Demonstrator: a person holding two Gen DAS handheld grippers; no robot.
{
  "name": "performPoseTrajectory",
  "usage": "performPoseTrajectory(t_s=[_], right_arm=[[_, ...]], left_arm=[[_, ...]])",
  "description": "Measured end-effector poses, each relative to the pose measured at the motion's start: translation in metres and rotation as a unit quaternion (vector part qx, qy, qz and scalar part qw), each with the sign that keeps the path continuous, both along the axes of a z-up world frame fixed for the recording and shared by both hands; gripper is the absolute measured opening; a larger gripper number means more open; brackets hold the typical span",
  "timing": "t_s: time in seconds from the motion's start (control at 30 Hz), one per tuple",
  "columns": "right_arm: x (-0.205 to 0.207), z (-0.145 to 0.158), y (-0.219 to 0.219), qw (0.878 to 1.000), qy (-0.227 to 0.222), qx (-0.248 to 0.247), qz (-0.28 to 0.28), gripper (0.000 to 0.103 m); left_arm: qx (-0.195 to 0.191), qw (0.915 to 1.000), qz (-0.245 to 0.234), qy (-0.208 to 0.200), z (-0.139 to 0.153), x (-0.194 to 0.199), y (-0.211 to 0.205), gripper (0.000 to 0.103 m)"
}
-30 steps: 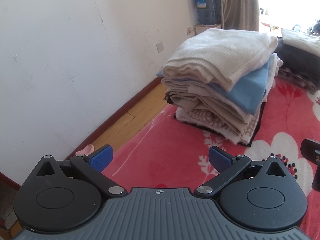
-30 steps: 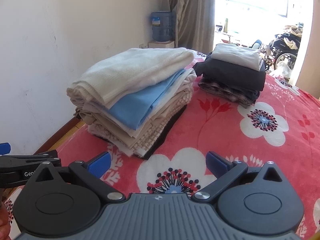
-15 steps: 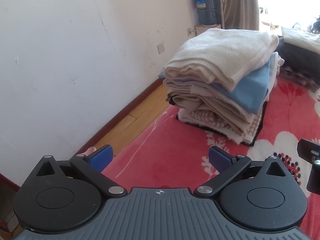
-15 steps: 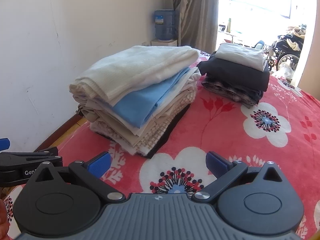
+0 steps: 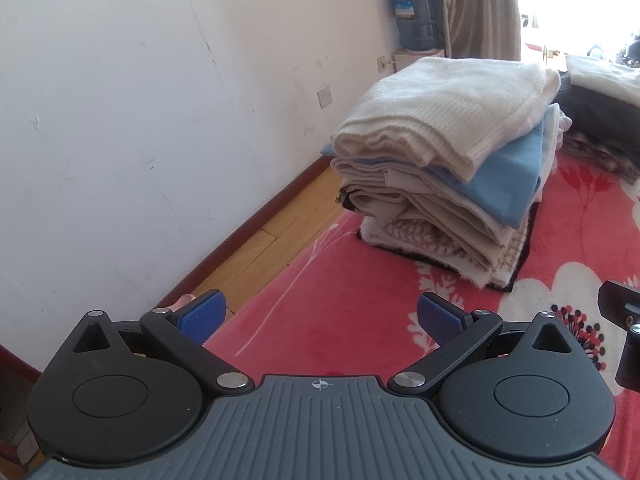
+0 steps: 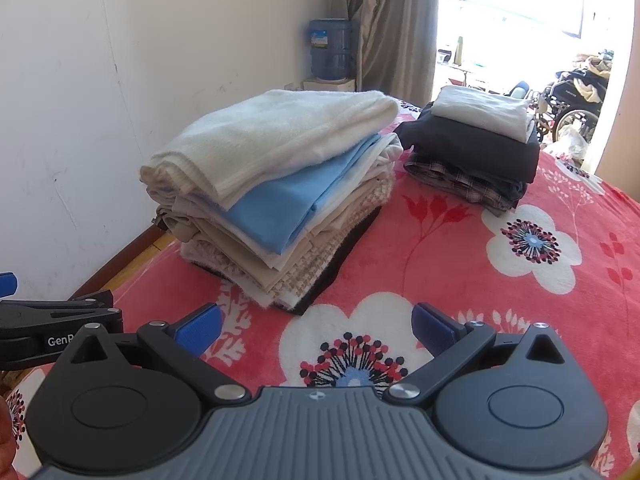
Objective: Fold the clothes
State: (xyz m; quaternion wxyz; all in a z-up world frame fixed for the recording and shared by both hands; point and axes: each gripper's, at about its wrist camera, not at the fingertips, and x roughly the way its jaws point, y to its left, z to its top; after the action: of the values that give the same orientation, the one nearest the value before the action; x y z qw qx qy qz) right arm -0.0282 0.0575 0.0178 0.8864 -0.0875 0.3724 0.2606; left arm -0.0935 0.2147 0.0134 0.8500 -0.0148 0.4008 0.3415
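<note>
A tall stack of folded clothes, cream towel on top and a light blue piece under it, rests on the red floral blanket. Behind it stands a smaller pile of dark folded clothes topped by a white garment. My left gripper hovers open above the blanket's left edge, holding nothing. Open too and empty, my right gripper hangs over a white flower print, short of the tall stack. The left gripper's body shows at the right wrist view's left edge.
A white wall with a dark red skirting runs along the left, with a strip of wooden floor beside the blanket. A blue water bottle and grey curtain stand at the back. Wheelchairs sit by the bright window.
Both grippers have drifted slightly back and to the left, so the stacks sit a little further right in view. The jaws stayed open.
</note>
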Motion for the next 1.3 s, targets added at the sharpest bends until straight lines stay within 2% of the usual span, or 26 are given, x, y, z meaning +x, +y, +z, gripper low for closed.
performPoseTrajectory(t_s=[1.3], right_arm=[[-0.0009,0.0041,0.0044,1.0,-0.006,-0.008,0.006,0.103]], left_arm=[[-0.008,0.9999,0.007,-0.007,0.0026,-0.0017,0.0047,0.103]])
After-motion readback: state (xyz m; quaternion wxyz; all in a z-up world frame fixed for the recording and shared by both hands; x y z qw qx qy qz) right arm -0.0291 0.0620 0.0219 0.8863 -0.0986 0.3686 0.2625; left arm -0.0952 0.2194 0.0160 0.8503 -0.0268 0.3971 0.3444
